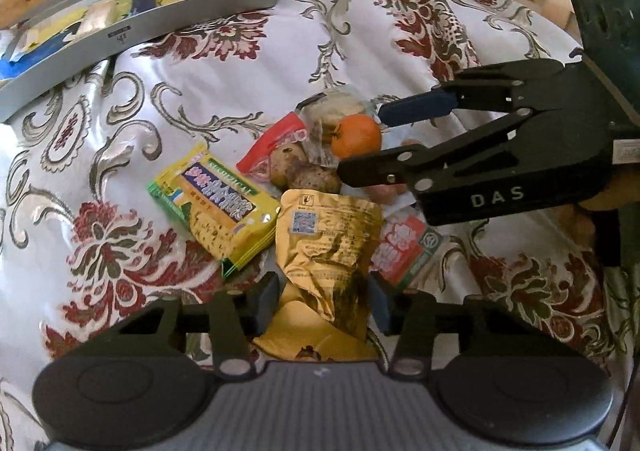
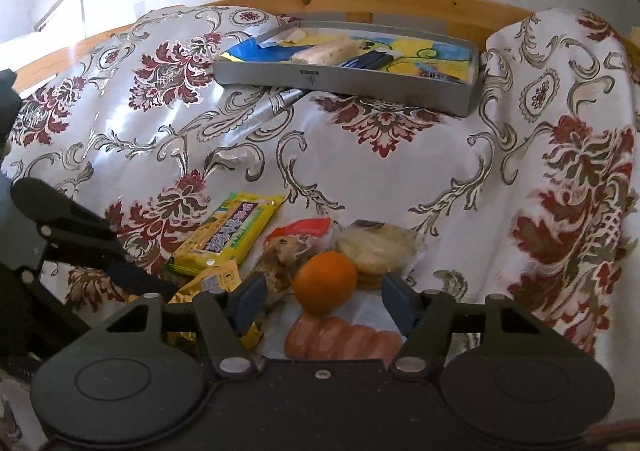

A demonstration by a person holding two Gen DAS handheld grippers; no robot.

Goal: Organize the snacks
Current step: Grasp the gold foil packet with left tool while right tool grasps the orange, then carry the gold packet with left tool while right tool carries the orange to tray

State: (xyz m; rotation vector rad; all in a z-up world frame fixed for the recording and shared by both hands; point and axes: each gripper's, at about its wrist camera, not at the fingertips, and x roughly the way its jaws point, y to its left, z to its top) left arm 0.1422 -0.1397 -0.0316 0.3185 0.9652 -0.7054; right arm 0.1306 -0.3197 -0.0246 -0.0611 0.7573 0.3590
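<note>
A floral cloth (image 2: 360,171) covers the surface, which has a wooden frame behind it. At far left, the left tool (image 1: 324,299) hangs released, its fingers either side of a gold pouch (image 1: 328,243). Next lies a yellow snack pack (image 2: 228,235), then a red-topped bag (image 2: 296,239). An orange (image 2: 325,281) and pink sausages (image 2: 344,339) sit between the parted fingers of the right tool (image 2: 324,301). A grey tray (image 2: 360,81) holding a few snacks rests farther back.
</note>
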